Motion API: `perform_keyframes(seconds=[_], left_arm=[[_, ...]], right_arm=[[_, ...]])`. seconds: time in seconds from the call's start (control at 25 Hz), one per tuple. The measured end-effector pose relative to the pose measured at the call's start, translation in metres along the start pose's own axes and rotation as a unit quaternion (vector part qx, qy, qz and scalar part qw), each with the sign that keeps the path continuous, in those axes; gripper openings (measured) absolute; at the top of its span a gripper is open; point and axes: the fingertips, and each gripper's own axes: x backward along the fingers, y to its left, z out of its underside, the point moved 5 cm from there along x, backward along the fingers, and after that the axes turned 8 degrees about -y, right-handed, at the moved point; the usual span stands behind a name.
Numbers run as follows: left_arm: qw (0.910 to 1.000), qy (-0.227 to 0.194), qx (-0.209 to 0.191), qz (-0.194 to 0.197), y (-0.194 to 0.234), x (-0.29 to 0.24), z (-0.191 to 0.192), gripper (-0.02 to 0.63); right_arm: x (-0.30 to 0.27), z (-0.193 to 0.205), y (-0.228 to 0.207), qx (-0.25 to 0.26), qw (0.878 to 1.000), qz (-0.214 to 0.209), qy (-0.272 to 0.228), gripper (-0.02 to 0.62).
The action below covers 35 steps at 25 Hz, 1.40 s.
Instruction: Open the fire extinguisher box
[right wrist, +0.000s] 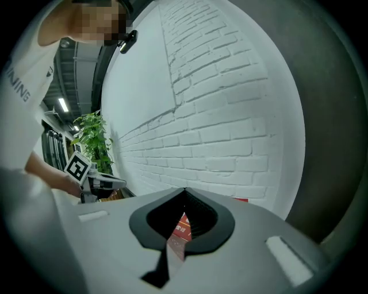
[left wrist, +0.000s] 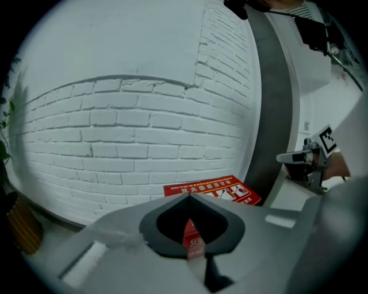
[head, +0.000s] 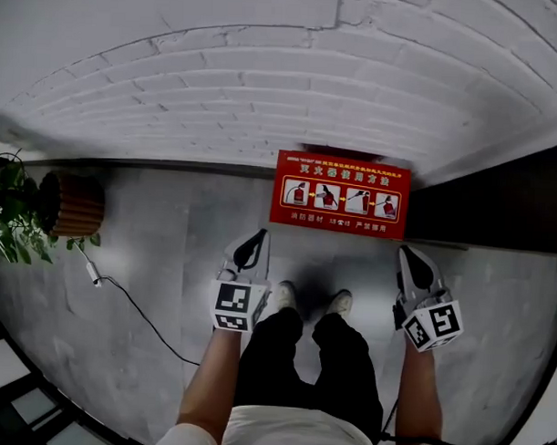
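Looking steeply down past two bare forearms at a grey floor and a white brick wall. Sitting at the foot of that wall, beyond the shoes and a little to the right: the red fire extinguisher box. Only its printed top face is on show, with the sides and any latch hidden or too small to make out. Seemingly closed (no gap visible along the lid). Print too blurred to read.

Held nearer than the box's left corner and not touching it: left hand-held gripper, clenched on nothing. Seen in its own view with tips meeting and a sliver of red box showing through the dark opening behind them. Held nearer than the right corner, likewise apart from the box: right hand-held gripper, also clenched and empty.

Far left: a potted plant, cut off by the frame edge, beside a ribbed brown pot, plus a cable trailing over the floor. Far right: a dark panel, partly cut off.
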Motion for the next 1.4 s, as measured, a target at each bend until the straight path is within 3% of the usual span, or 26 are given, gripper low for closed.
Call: perform_keyframes(seconds=[0.2,0.56,0.6,0.64,0.68,0.8,1.04,1.16,1.4], left_arm=[[0.9998,-0.013,-0.016,0.001,0.006,-0.020,0.062,0.003],[0.9976,-0.035,-0.059,0.007,0.022,-0.048,0.122,0.005],[0.9976,-0.033,-0.060,0.015,0.025,-0.050,0.126,0.014],[0.9975,-0.029,-0.059,0.023,0.028,-0.051,0.128,0.094],[0.9974,-0.027,-0.060,0.031,0.029,-0.053,0.130,0.129],[0.9962,-0.019,-0.071,0.047,0.028,-0.059,0.133,0.176],[0.9954,-0.015,-0.070,0.064,0.030,-0.078,0.138,0.189],[0.9952,-0.020,-0.058,0.076,0.030,-0.079,0.139,0.156],[0.9948,-0.017,-0.062,0.079,0.029,-0.077,0.136,0.152]], right_arm=[[0.000,0.045,-0.007,-0.009,1.000,-0.004,-0.008,0.005],[-0.001,0.110,-0.002,-0.011,1.000,-0.019,0.014,0.005],[0.000,0.114,0.000,-0.014,1.000,-0.019,0.018,0.005],[0.000,0.117,0.001,-0.017,0.999,-0.019,0.022,0.005],[0.001,0.119,0.002,-0.020,0.999,-0.019,0.027,0.005],[0.002,0.124,0.007,-0.027,0.999,-0.022,0.035,0.005],[-0.002,0.129,0.010,-0.036,0.998,-0.028,0.040,0.005],[-0.004,0.132,0.010,-0.040,0.998,-0.031,0.043,0.005],[-0.004,0.134,0.016,-0.045,0.997,-0.037,0.046,0.005]])
